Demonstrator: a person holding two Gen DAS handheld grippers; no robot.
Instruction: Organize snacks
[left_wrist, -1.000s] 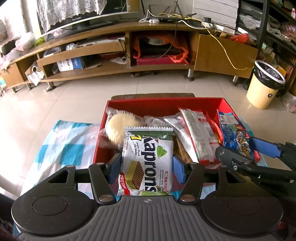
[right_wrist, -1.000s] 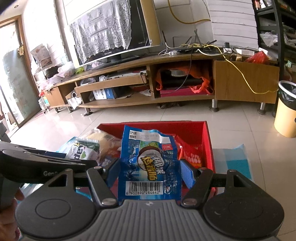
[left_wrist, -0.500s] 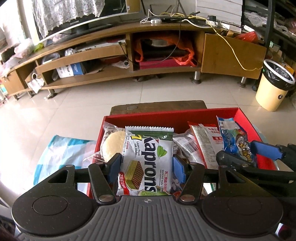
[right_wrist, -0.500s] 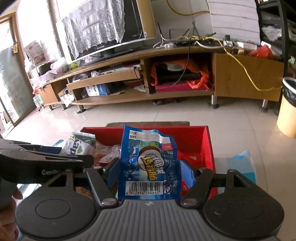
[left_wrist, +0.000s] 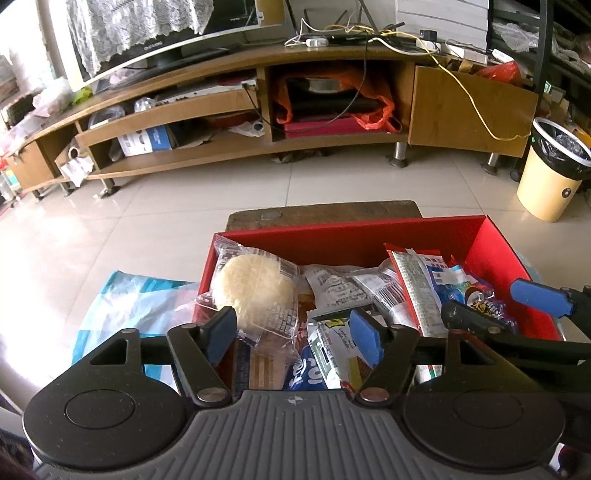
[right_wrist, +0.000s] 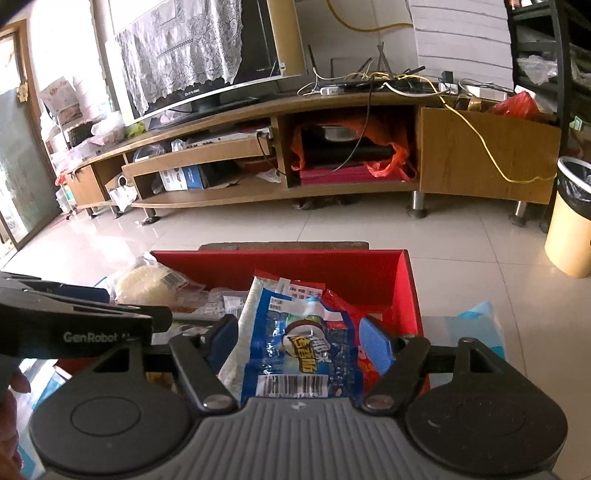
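A red box (left_wrist: 369, 236) holds several snack packets. My left gripper (left_wrist: 293, 336) is open over its near left part; the green Kaprons wafer packet (left_wrist: 334, 352) lies loose in the box below the jaws, beside a round rice cake packet (left_wrist: 255, 291). My right gripper (right_wrist: 295, 341) is open over the box's right part (right_wrist: 406, 291); the blue coconut snack packet (right_wrist: 303, 350) lies between its fingers, resting on the other packets. The right gripper also shows in the left wrist view at the right (left_wrist: 517, 314).
The box sits on a blue checked cloth (left_wrist: 122, 302) on a low table. A wooden TV stand (left_wrist: 258, 103) with cables runs across the back. A cream waste bin (left_wrist: 550, 173) stands at the right on the tiled floor.
Both grippers opened and let go of their packets. The Kaprons packet dropped into the box under the left gripper; the blue packet sagged onto the pile under the right.
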